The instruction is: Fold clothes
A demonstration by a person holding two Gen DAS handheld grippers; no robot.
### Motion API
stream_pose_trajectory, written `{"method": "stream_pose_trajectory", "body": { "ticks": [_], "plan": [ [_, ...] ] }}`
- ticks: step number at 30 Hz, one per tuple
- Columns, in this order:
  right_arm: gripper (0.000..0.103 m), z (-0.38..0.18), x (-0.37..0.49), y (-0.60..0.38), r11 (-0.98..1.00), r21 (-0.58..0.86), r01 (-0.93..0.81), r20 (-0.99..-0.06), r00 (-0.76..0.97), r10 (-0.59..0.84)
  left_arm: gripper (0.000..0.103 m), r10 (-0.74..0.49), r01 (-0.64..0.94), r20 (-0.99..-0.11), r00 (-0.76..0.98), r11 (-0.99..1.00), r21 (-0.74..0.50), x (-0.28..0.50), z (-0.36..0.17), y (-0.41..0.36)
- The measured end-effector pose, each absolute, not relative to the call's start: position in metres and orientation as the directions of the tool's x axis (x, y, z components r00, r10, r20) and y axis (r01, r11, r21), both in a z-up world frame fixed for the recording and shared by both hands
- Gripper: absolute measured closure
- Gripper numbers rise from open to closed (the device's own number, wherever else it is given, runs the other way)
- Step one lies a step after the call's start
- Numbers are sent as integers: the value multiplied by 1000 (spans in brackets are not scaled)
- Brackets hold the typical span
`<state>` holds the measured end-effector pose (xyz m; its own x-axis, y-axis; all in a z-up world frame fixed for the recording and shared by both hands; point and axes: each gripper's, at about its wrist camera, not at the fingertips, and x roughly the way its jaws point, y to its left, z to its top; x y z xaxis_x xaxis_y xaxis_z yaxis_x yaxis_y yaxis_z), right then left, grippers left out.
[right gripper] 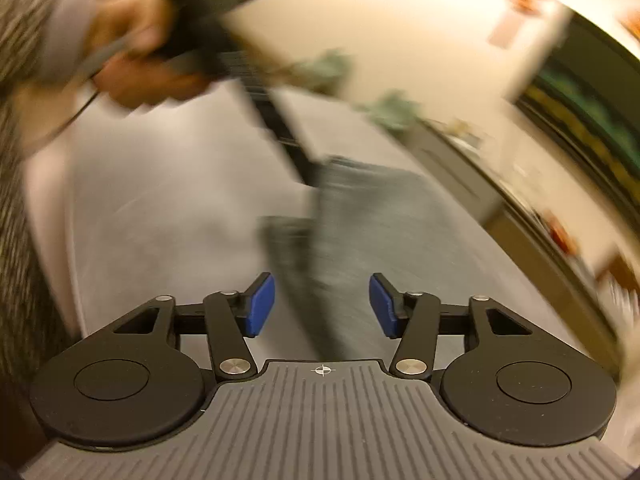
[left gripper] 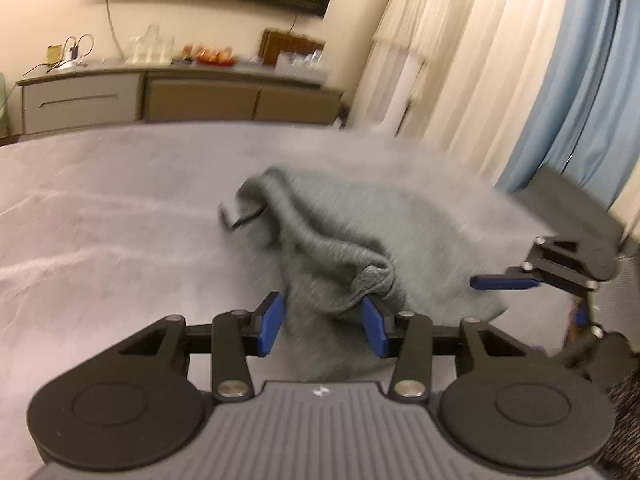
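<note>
Left wrist view shows a grey garment (left gripper: 360, 248) lying crumpled on the pale grey bed cover (left gripper: 100, 208), bunched into a ridge with one corner turned over at its far end. The left gripper (left gripper: 322, 326) hangs just above the near edge of the cloth with its blue pads set wide and nothing between them, though the right-hand pad sits right beside a raised fold. The right gripper (left gripper: 504, 282) shows further right, over the garment's edge; from its own view it (right gripper: 322, 306) is also spread wide and holds nothing, and that picture is heavily smeared, so the garment (right gripper: 360, 208) there is only a grey streak.

The risk, as I judge it, is a careless pinch: closing on that ridge could catch several layers at once, or the bed cover beneath, and lift a lump instead of a single edge. With the right side blurred this much, a hurried grab could miss the hem entirely.
</note>
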<state>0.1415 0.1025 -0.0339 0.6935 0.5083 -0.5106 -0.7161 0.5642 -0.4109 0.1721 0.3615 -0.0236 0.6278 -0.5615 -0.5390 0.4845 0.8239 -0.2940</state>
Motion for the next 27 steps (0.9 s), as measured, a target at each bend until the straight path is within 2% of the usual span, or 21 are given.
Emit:
{"method": "stream_pose_trajectory", "body": {
  "ticks": [1,2,3,4,6,8,9,12,15,18,22,23,24,27],
  "plan": [
    [58,-35,148,94,600,-392,-697,-514,707,486,59,-581,491,-525,622,812,-316,173,-23,360],
    [68,-39,156,87,625,-382,-681,-529,716,456,59,-589,490,-519,619,806,-331,173,-23,358],
    [71,-44,164,80,648,-373,-664,-546,722,425,59,-596,488,-513,617,802,-345,173,-23,356],
    [71,-45,173,74,679,-346,-647,-556,725,407,59,-603,486,-508,615,797,-359,173,-23,354],
    [70,-41,179,45,783,-174,-598,-562,713,419,58,-606,477,-493,624,795,-374,170,-23,358],
    [69,-39,177,13,853,7,-523,-563,703,435,50,-607,456,-475,637,794,-402,165,-22,369],
    [64,-40,181,-3,871,103,-480,-574,687,446,50,-596,439,-479,644,801,-406,166,-21,371],
    [64,-55,195,-45,845,403,-351,-600,596,534,49,-582,418,-516,628,812,-408,174,-24,365],
    [64,-70,201,-65,758,588,-282,-582,503,639,48,-551,418,-585,595,834,-360,179,-30,345],
    [64,-80,207,-69,717,643,-269,-565,465,681,51,-491,392,-645,585,868,-305,183,-40,329],
    [64,-87,217,-65,698,658,-282,-554,447,702,64,-438,337,-663,607,898,-284,183,-43,323],
    [72,-87,218,-64,697,659,-284,-555,442,705,68,-430,327,-661,614,902,-283,182,-42,323],
    [85,-86,219,-64,697,657,-287,-557,437,706,70,-426,319,-656,623,904,-284,182,-41,324],
    [90,-66,228,-39,727,579,-370,-563,463,684,79,-419,297,-632,652,908,-296,178,-34,328]
  ]
}}
